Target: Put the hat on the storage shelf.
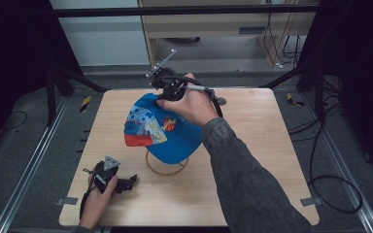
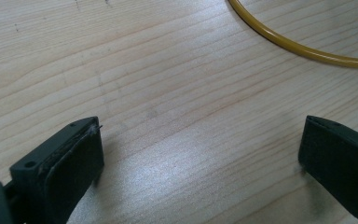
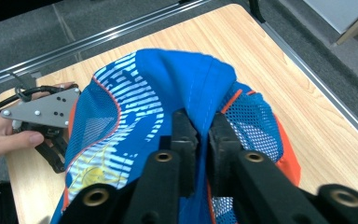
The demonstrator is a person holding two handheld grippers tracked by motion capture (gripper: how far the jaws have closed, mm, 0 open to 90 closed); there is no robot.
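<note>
At frame centre, my right gripper [image 3: 200,135] pinches the blue cap's [image 1: 167,128] fabric fold; lower left, my left gripper [image 2: 200,158] rests open on the table [image 1: 252,160].

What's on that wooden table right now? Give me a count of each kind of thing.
Caps: 1, the blue cap, pinched at its crown by the right gripper
Ring stands: 1, the yellow ring stand under the cap
Handheld grippers: 2, the other being the left gripper, resting open on the table
Total: 4
</note>
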